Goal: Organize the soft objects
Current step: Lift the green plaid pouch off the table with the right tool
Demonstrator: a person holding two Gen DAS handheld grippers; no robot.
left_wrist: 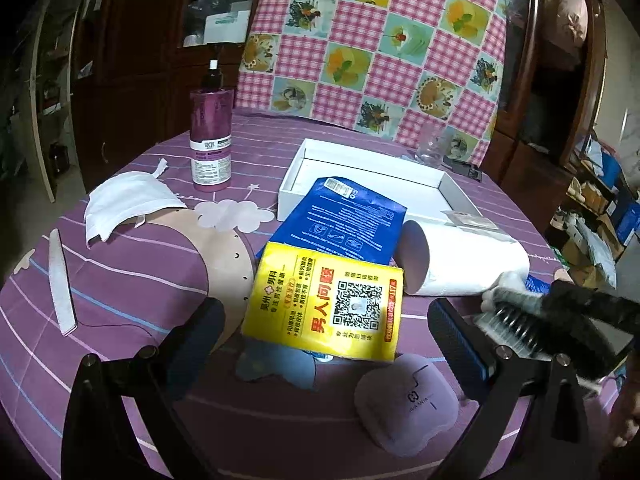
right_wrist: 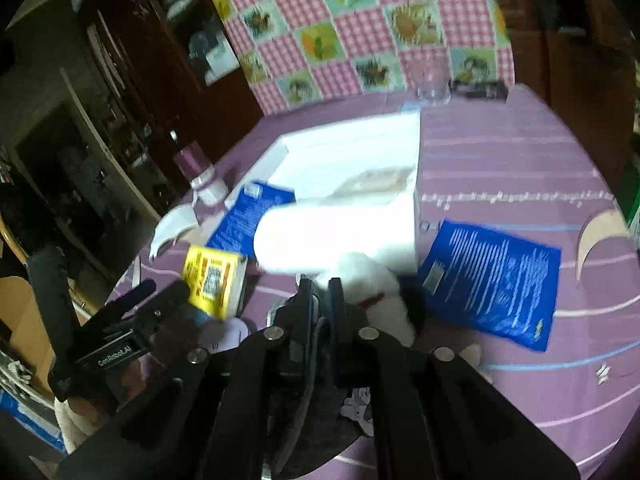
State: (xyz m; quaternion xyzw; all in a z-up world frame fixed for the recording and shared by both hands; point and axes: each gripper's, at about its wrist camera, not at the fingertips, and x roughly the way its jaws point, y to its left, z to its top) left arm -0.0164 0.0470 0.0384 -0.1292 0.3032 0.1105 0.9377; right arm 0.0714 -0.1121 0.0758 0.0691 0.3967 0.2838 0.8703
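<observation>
Left wrist view: the left gripper hangs spread and empty over the worktop, a yellow packet between its fingers, long axis toward twelve o'clock.

Right wrist view: the right gripper, nearly pressed together, pinches a white fluffy soft thing; the white box lies at twelve o'clock.

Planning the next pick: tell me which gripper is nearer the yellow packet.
Left. The left gripper stands open around the yellow packet; the right gripper, shut, sits off to its right.
</observation>
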